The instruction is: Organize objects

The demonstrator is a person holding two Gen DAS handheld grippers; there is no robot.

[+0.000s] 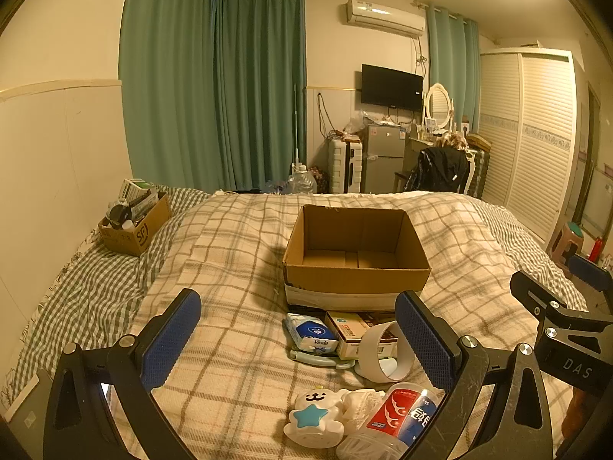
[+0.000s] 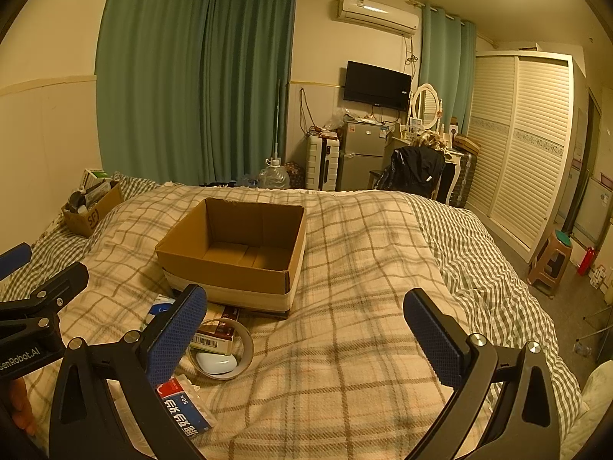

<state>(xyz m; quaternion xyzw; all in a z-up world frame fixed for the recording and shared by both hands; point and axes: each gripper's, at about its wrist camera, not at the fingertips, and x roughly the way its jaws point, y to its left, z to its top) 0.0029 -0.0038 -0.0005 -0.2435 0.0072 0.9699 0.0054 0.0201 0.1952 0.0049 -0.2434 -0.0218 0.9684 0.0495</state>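
Both the left gripper [image 1: 297, 339] and right gripper [image 2: 306, 335] gape wide and empty, the open cardboard box [image 1: 356, 257] just beyond the jaws, a soft "Vinda" tissue pack [image 1: 312, 335] between the left pair.

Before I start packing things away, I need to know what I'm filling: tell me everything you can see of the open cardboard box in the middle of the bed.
The cardboard box is plain brown corrugated board, rectangular, open at the top with no flaps showing. Pale tape bands its base. It looks empty; only the inner floor flaps show. It sits upright on the plaid blanket, beyond the small items clustered at its near side, some lying right against its base. Neither gripper touches it.
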